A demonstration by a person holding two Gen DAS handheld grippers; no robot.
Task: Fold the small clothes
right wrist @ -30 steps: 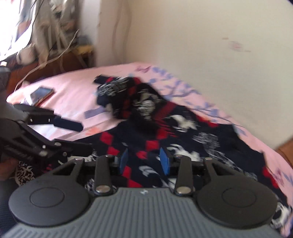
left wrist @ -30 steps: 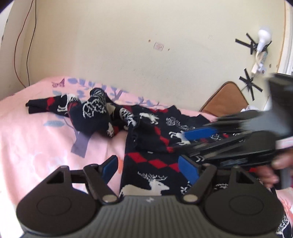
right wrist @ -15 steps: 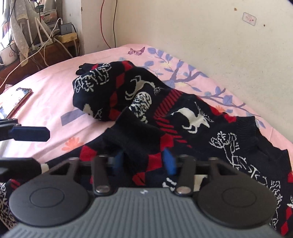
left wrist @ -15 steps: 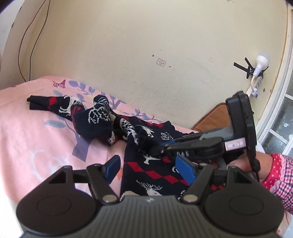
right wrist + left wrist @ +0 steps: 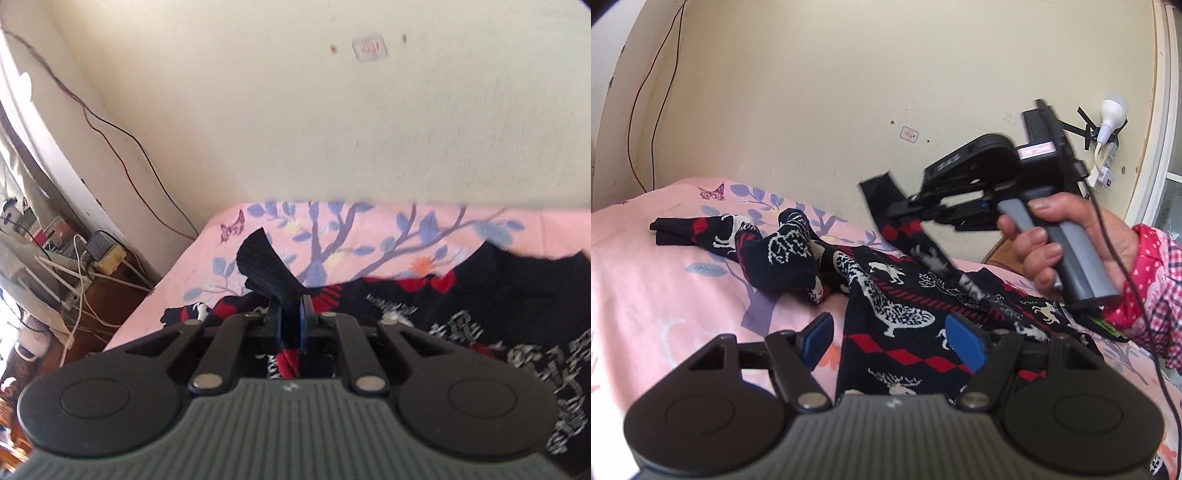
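Note:
A small navy sweater (image 5: 897, 325) with red diamonds and white reindeer lies crumpled on the pink floral bedsheet (image 5: 665, 295). My right gripper (image 5: 290, 314) is shut on the sweater's ribbed dark sleeve cuff (image 5: 266, 269) and holds it lifted above the bed; in the left wrist view the right gripper (image 5: 908, 210) shows with the sleeve (image 5: 923, 254) stretched up from the sweater. My left gripper (image 5: 892, 341) is open and empty, low over the sweater's near part. The other sleeve (image 5: 701, 230) lies bunched at the far left.
A cream wall (image 5: 849, 92) runs behind the bed. Wires (image 5: 129, 147) hang on it. A cluttered wooden table with plugs (image 5: 92, 266) stands left of the bed. A wall socket with a plug (image 5: 1108, 147) is at the right.
My right gripper has shut on the sleeve cuff and lifted it up off the bed. My left gripper has stayed open over the sweater.

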